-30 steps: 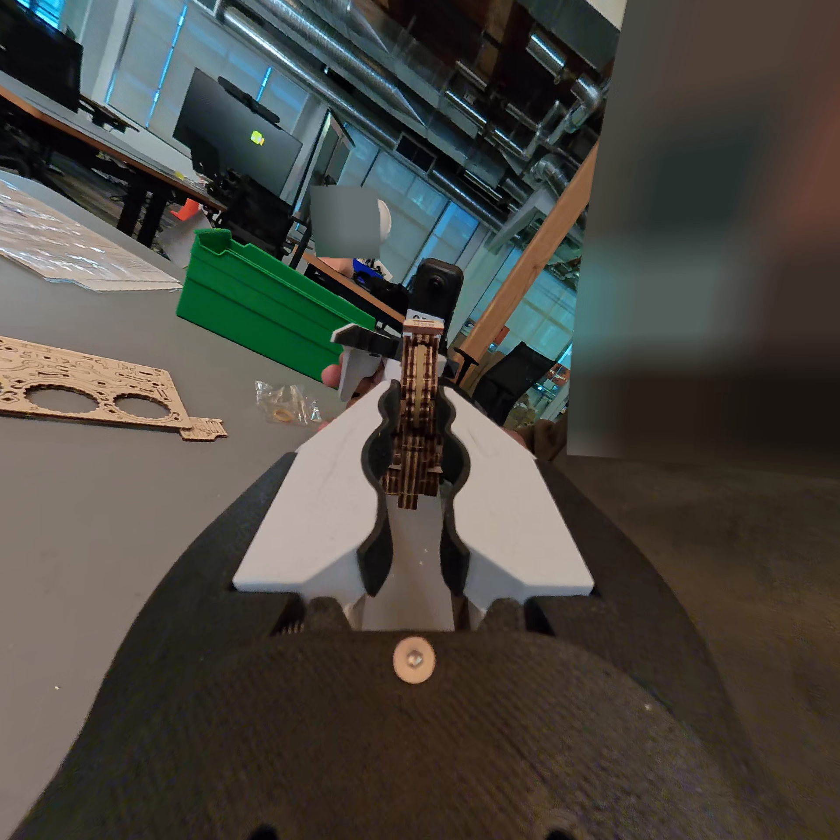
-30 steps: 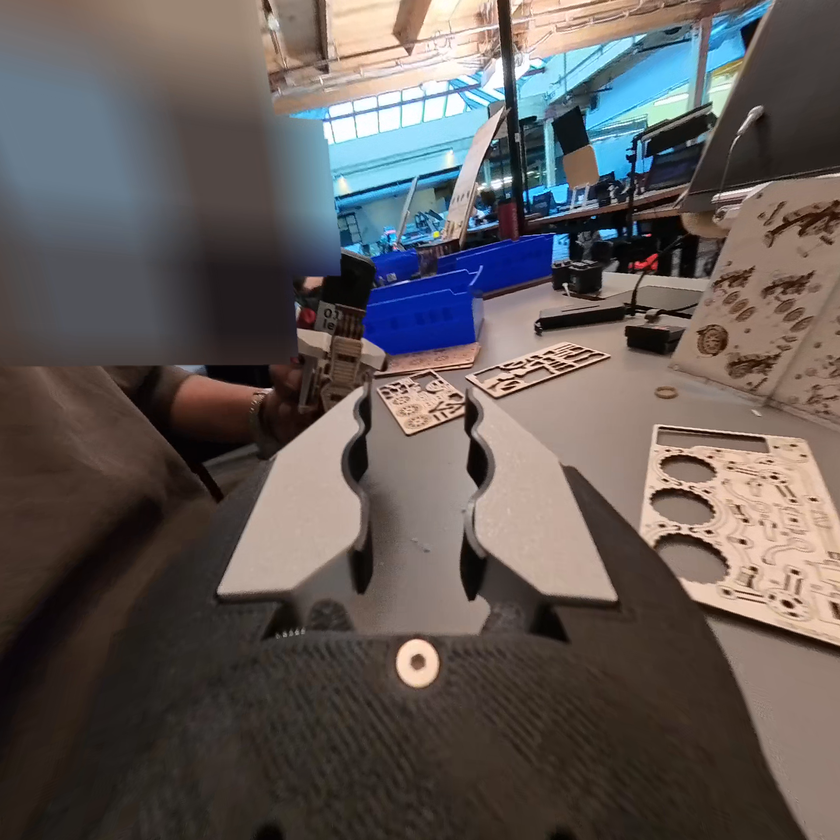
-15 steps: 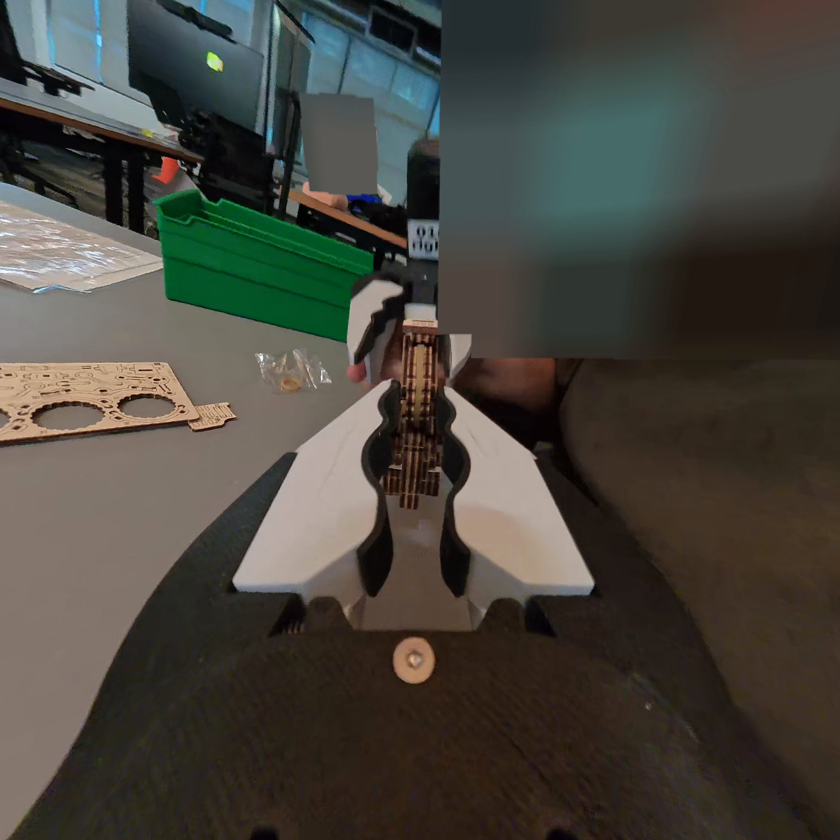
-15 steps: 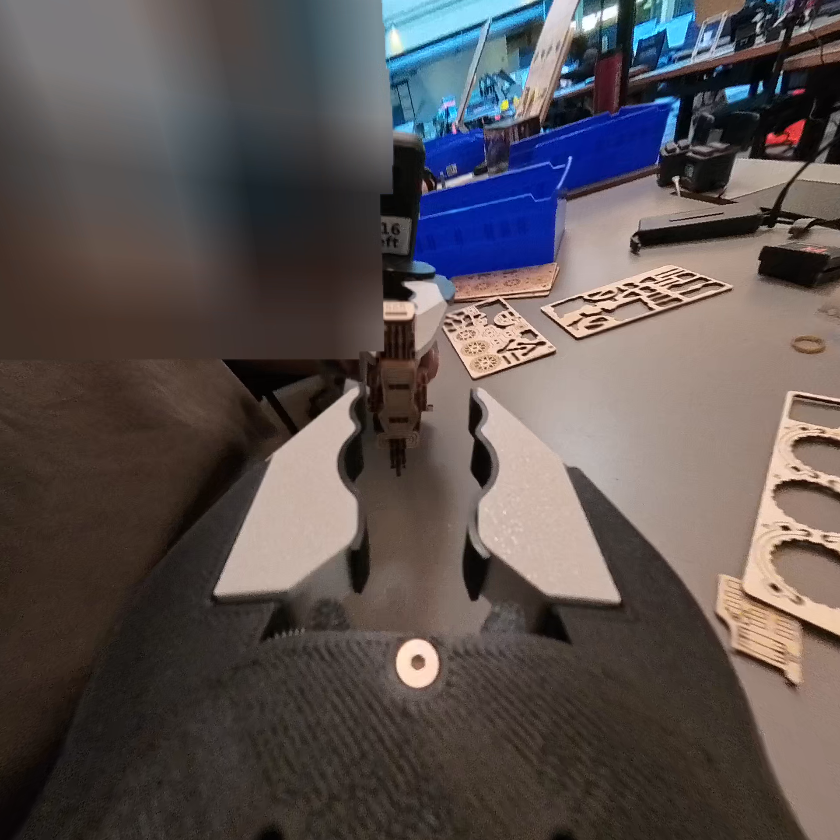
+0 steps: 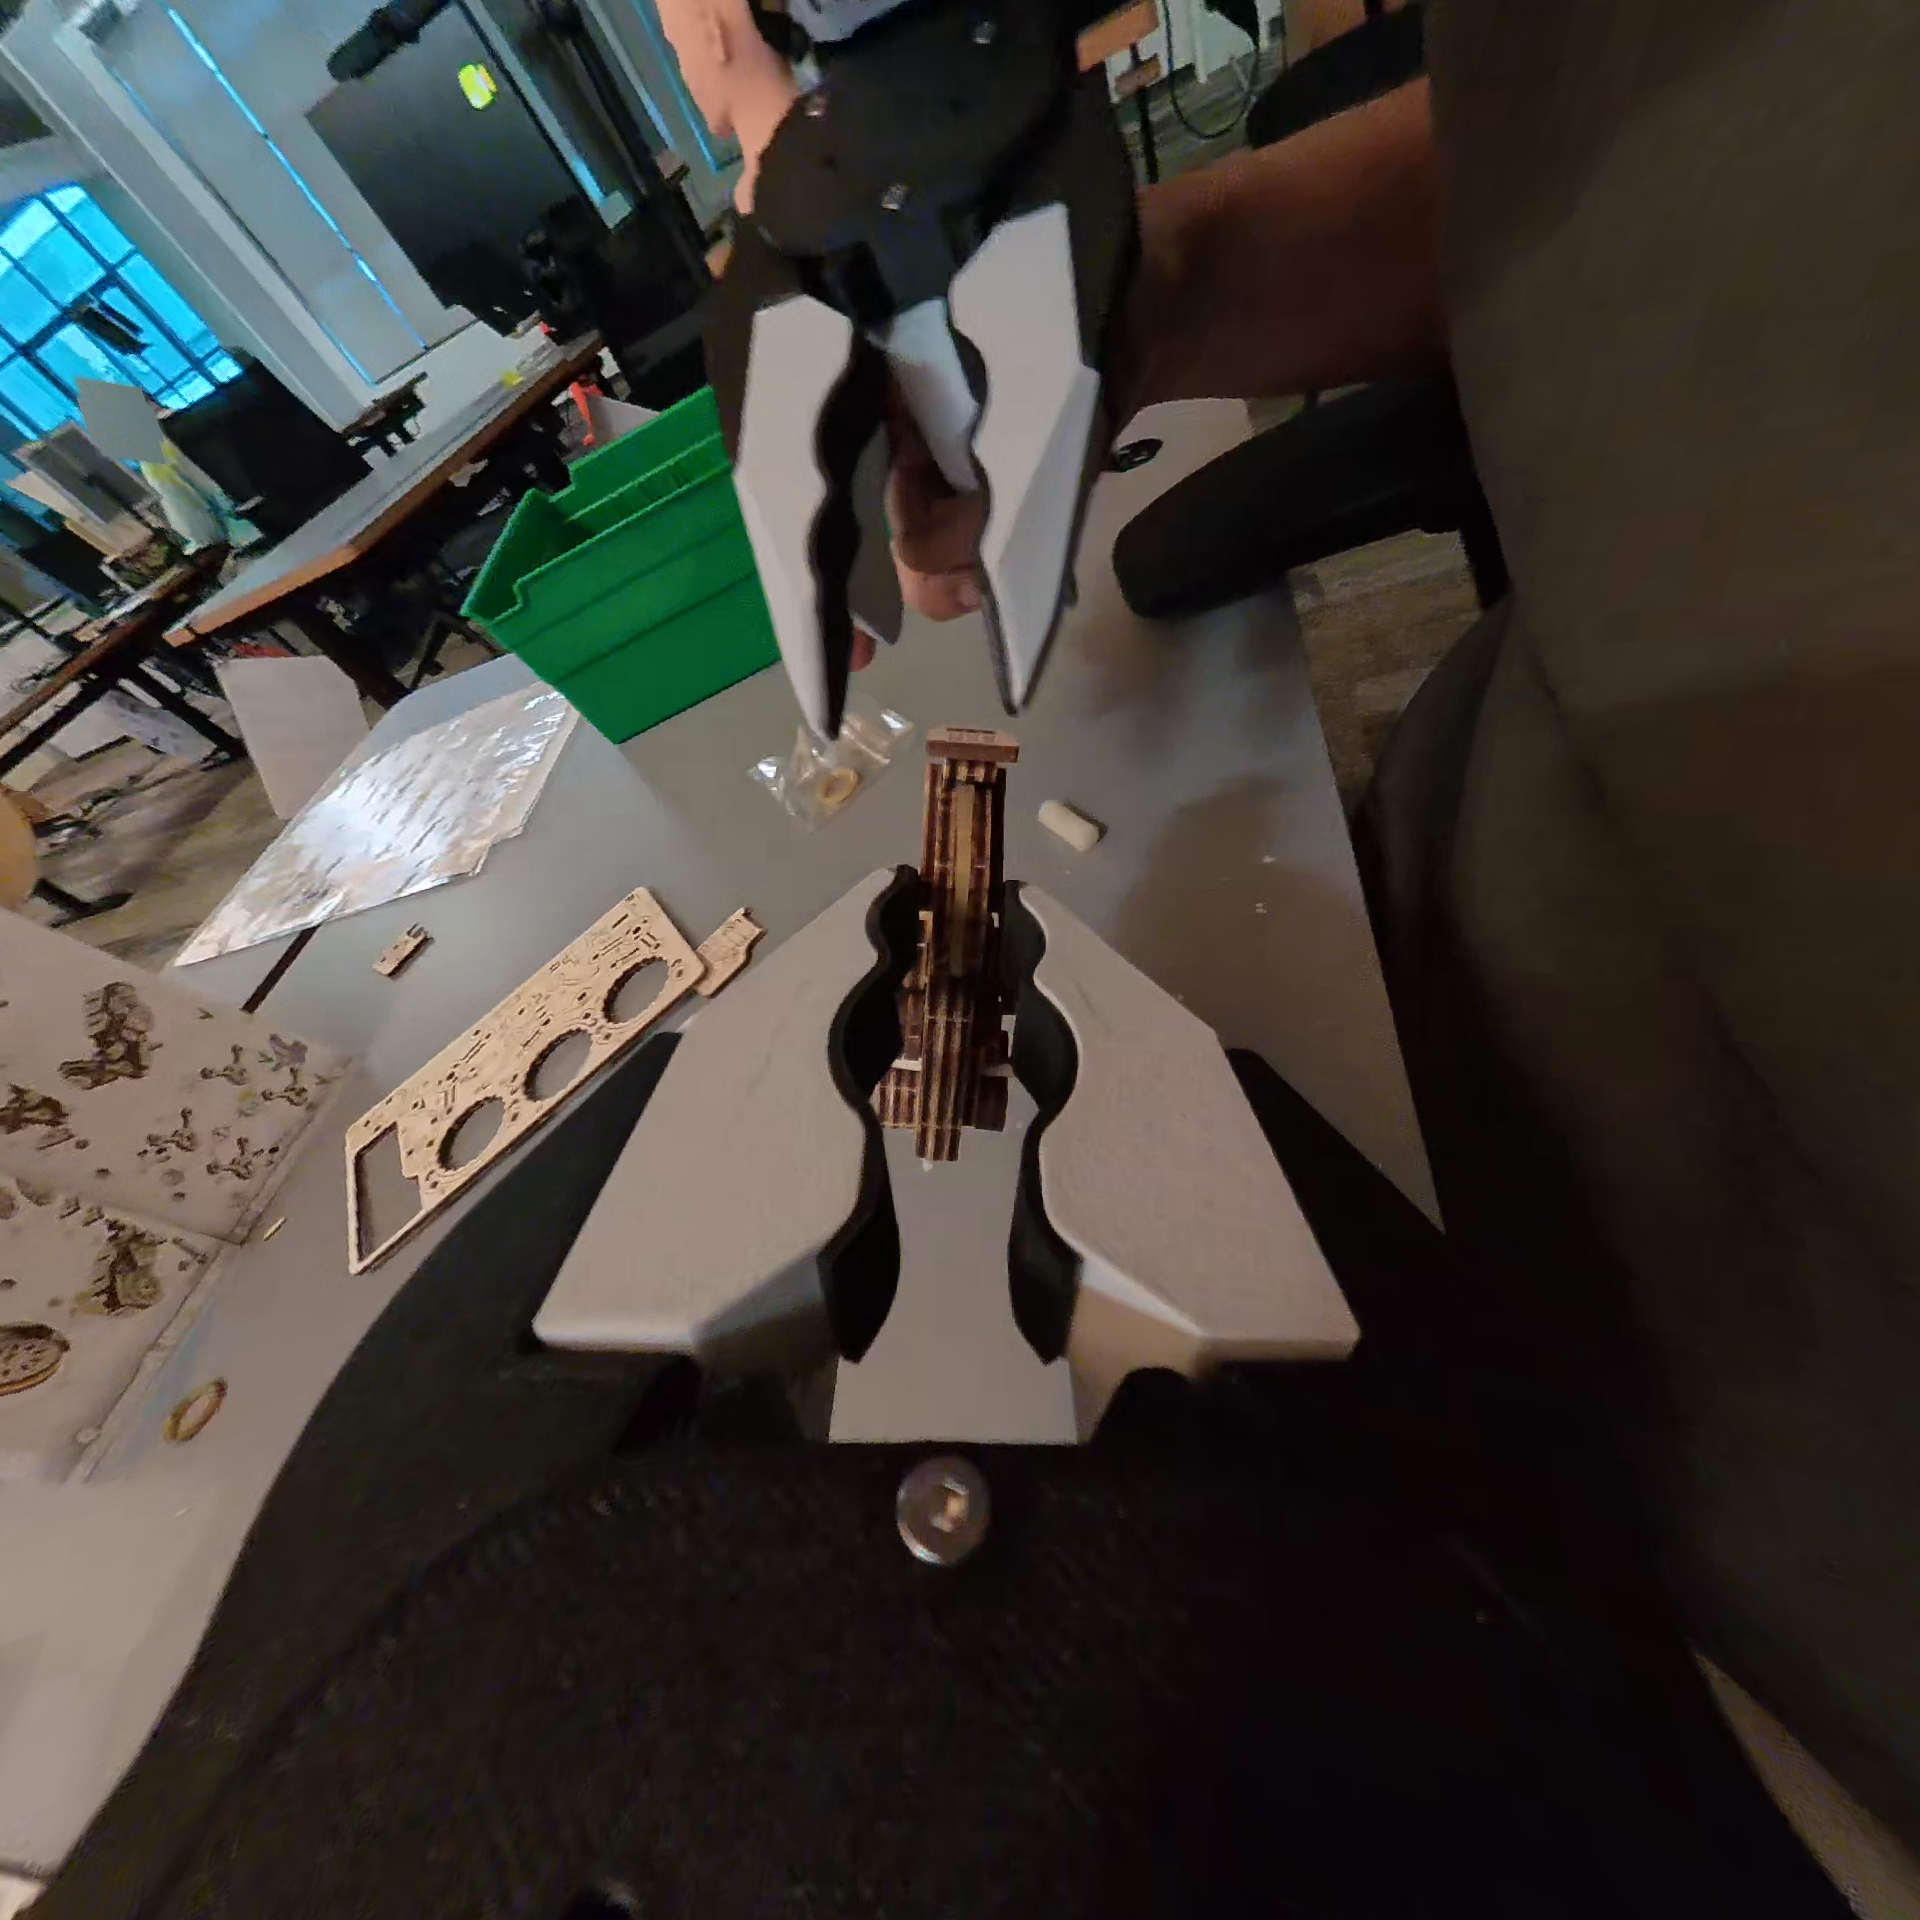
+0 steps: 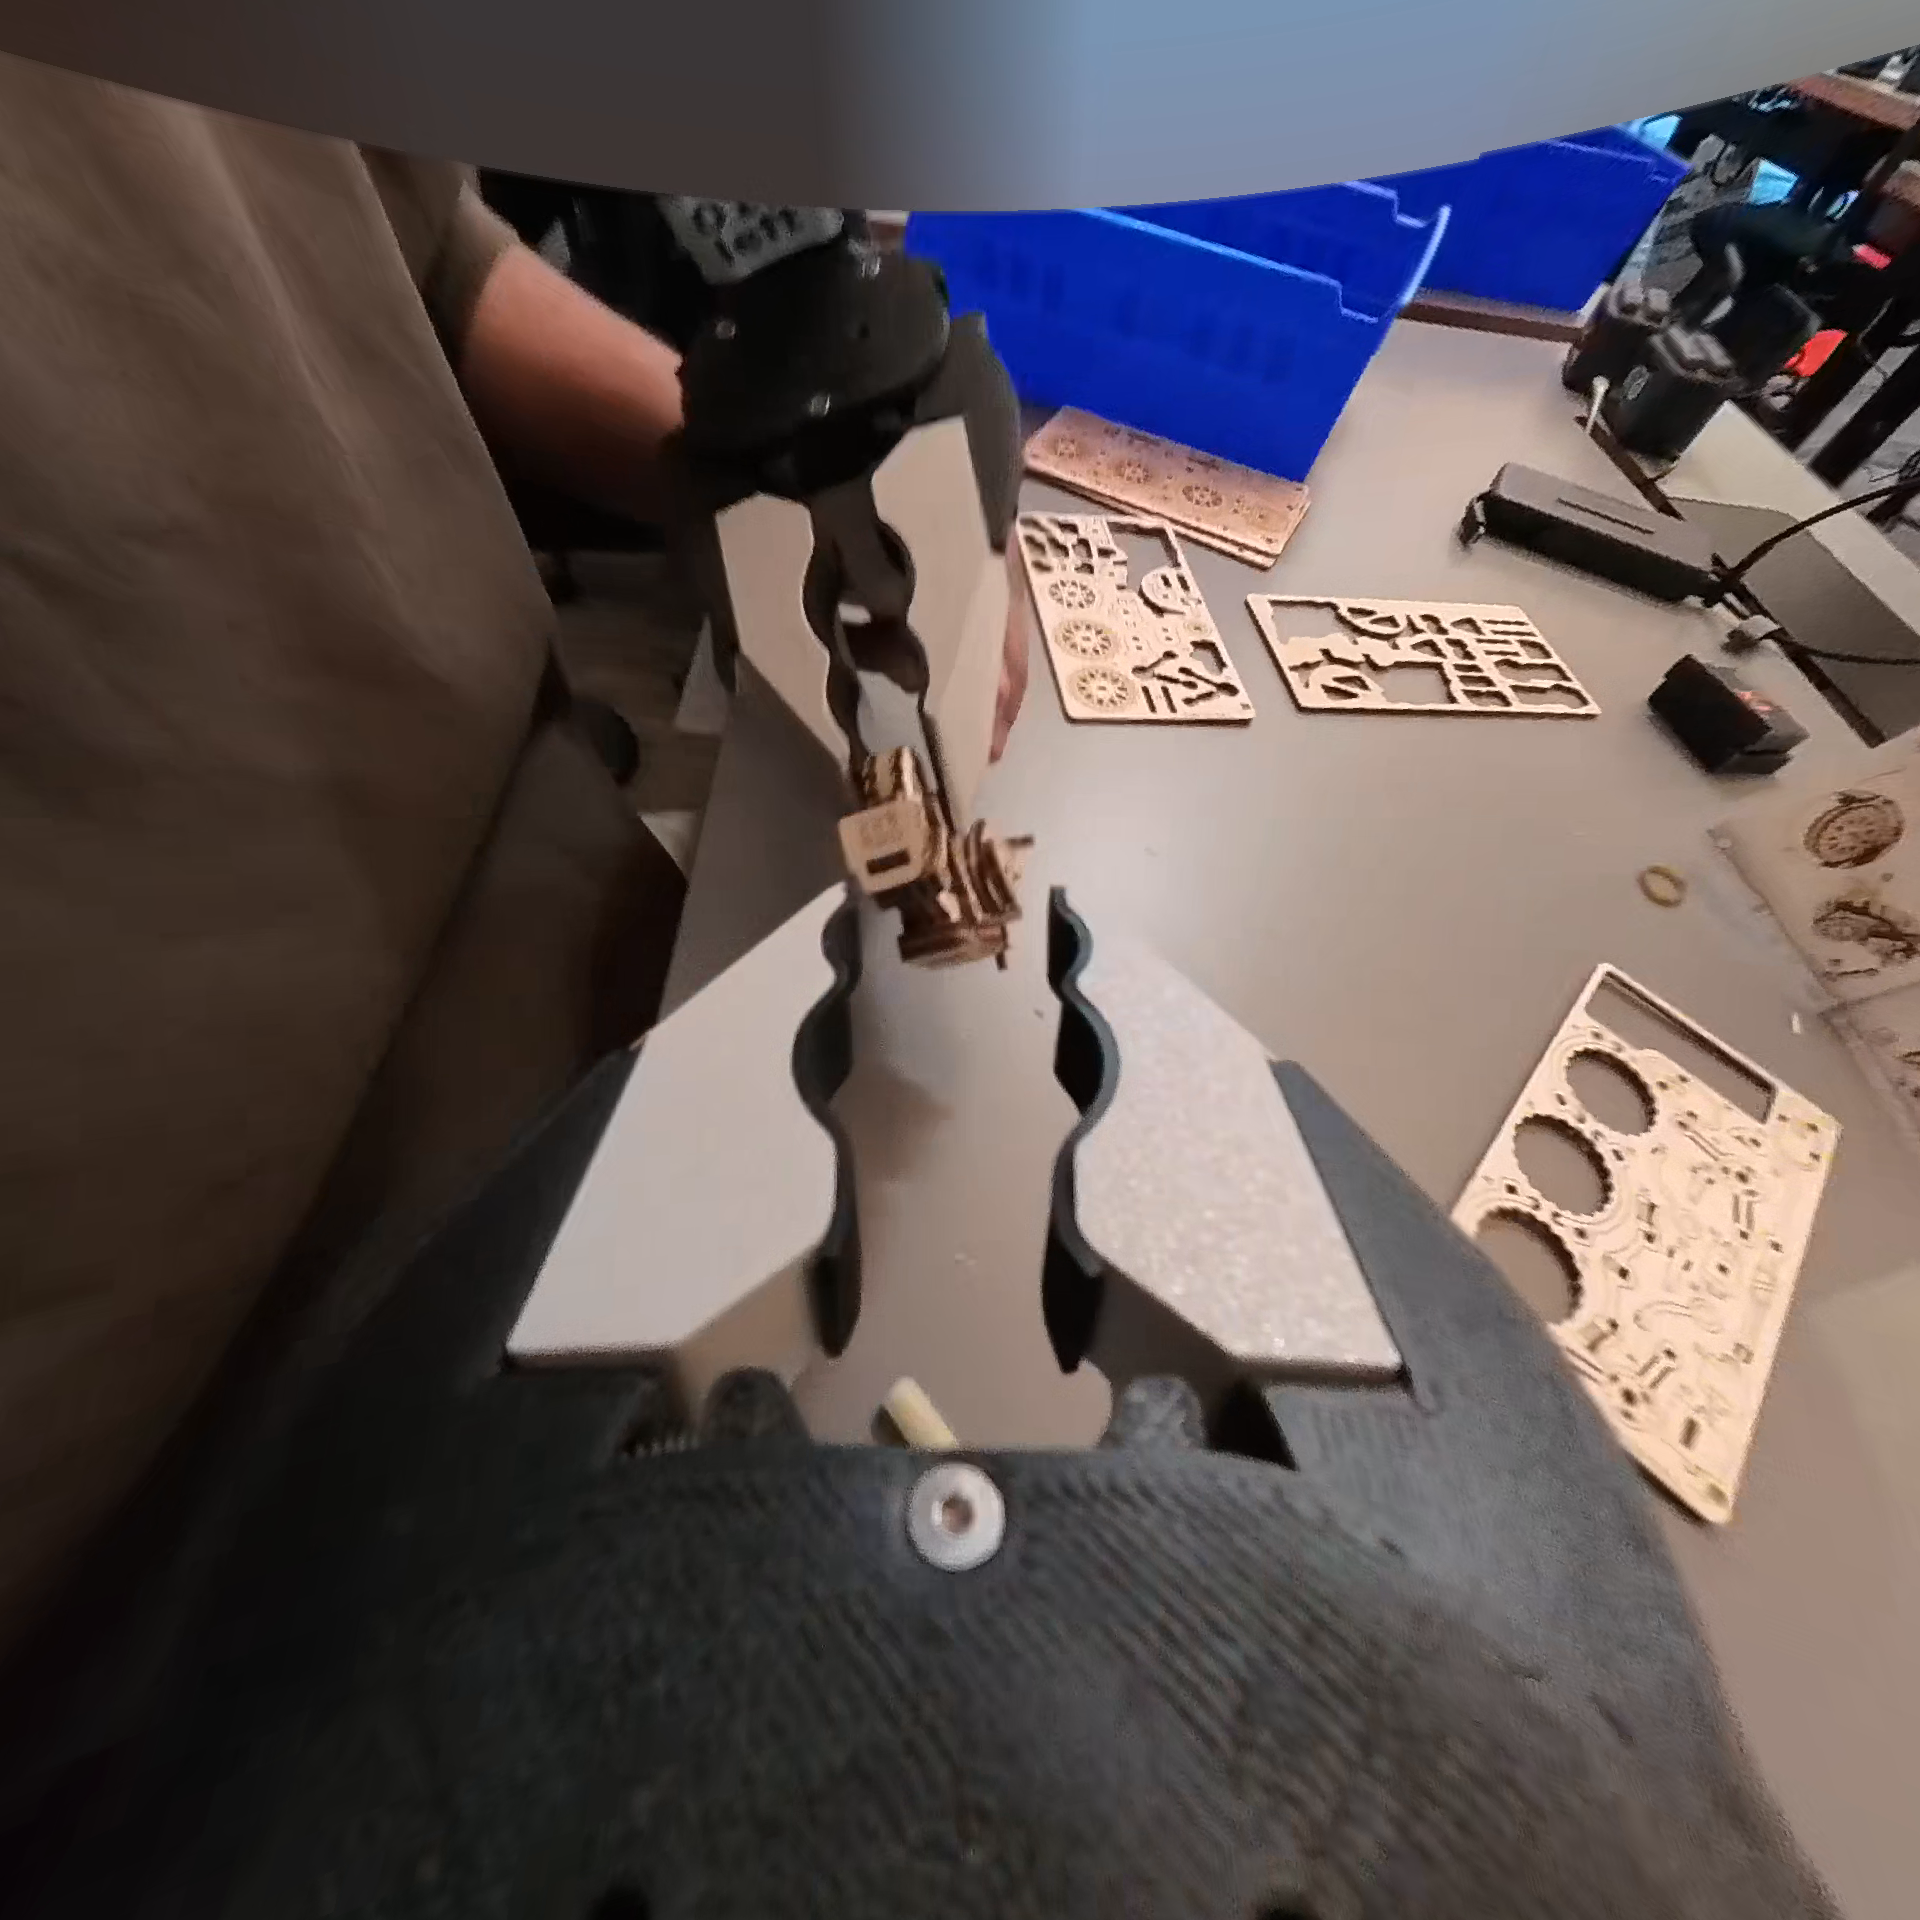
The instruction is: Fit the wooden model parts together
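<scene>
My left gripper [image 5: 956, 896] is shut on a small layered wooden model assembly [image 5: 954, 997] and holds it upright above the grey table [image 5: 1226, 748]. My right gripper [image 5: 923, 717] hangs open just above the model's flat top, tips pointing down, not touching it. In the right wrist view my right gripper [image 6: 951, 914] is open and empty. The model [image 6: 930, 878] sits just beyond its fingertips, pinched by the left gripper [image 6: 894, 769]. A person's hands hold both grippers.
A green bin [image 5: 623, 582], a foil sheet [image 5: 395, 821], a small bag of rings [image 5: 831, 779] and a white peg [image 5: 1070, 828] lie on the table. Punched wooden sheets [image 5: 520, 1070] [image 6: 1642, 1226] [image 6: 1132, 623], blue bins [image 6: 1195, 312] and black devices [image 6: 1725, 717] surround it. The grippers are tip to tip, or close to it.
Both grippers have tilted down toward the table. The right gripper has moved from facing the model to hanging above its top, still open. The left gripper still grips the model.
</scene>
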A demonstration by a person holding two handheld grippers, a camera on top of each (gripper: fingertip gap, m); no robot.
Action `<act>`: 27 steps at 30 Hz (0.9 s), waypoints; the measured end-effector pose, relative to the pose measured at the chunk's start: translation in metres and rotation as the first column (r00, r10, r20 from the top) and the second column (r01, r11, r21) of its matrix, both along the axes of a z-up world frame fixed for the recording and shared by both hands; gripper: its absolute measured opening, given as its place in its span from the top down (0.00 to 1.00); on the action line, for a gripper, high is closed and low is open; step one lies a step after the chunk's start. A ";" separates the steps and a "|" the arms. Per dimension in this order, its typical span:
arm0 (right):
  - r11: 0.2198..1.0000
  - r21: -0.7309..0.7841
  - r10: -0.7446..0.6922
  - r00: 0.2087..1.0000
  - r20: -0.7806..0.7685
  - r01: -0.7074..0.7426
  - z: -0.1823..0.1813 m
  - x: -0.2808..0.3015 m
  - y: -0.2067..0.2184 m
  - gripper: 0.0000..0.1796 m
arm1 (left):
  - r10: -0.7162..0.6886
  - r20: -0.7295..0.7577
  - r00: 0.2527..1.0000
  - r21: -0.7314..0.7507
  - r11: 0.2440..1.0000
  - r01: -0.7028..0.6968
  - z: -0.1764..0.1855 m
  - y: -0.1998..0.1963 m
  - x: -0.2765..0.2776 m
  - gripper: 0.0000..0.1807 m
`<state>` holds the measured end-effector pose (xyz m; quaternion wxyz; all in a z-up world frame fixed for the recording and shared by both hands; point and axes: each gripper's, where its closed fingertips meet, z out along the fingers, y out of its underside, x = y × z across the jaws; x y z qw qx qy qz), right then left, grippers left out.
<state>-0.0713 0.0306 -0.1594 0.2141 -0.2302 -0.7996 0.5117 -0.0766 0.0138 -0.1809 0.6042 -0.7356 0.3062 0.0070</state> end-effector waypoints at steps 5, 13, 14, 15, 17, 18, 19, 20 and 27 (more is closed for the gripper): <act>0.987 0.160 -0.016 0.997 -0.079 0.028 -0.014 -0.004 0.000 0.83 | 0.049 0.035 0.998 -0.015 0.999 -0.048 -0.002 0.004 -0.008 0.92; 0.919 0.388 -0.029 0.994 -0.101 0.067 -0.037 -0.016 0.001 0.83 | 0.140 0.162 0.977 -0.159 0.981 -0.115 -0.016 0.015 -0.015 0.93; 0.919 0.390 -0.031 0.997 -0.077 0.059 -0.039 -0.019 0.002 0.83 | 0.145 0.215 0.966 -0.186 0.977 -0.106 -0.017 0.016 -0.015 0.93; 0.919 0.391 -0.026 0.998 -0.049 0.043 -0.041 -0.022 0.002 0.83 | 0.151 0.263 0.953 -0.201 0.975 -0.099 -0.016 0.016 -0.016 0.93; 0.920 0.393 -0.008 1.000 0.020 -0.001 -0.044 -0.026 0.002 0.83 | 0.167 0.344 0.924 -0.239 0.967 -0.085 -0.015 0.016 -0.020 0.93; 0.919 0.392 0.005 0.998 0.056 -0.027 -0.046 -0.028 0.002 0.83 | 0.175 0.377 0.909 -0.260 0.962 -0.077 -0.016 0.016 -0.021 0.93; 0.919 0.391 0.018 0.995 0.095 -0.054 -0.047 -0.029 0.002 0.84 | 0.184 0.409 0.894 -0.277 0.958 -0.071 -0.017 0.016 -0.023 0.93; 0.917 0.391 0.029 0.991 0.131 -0.079 -0.048 -0.030 0.001 0.84 | 0.190 0.439 0.878 -0.288 0.956 -0.063 -0.018 0.015 -0.024 0.93; 0.905 0.373 0.105 0.957 0.269 -0.205 -0.049 -0.031 -0.002 0.86 | 0.157 0.502 0.850 -0.279 0.960 -0.013 -0.014 0.012 -0.024 0.93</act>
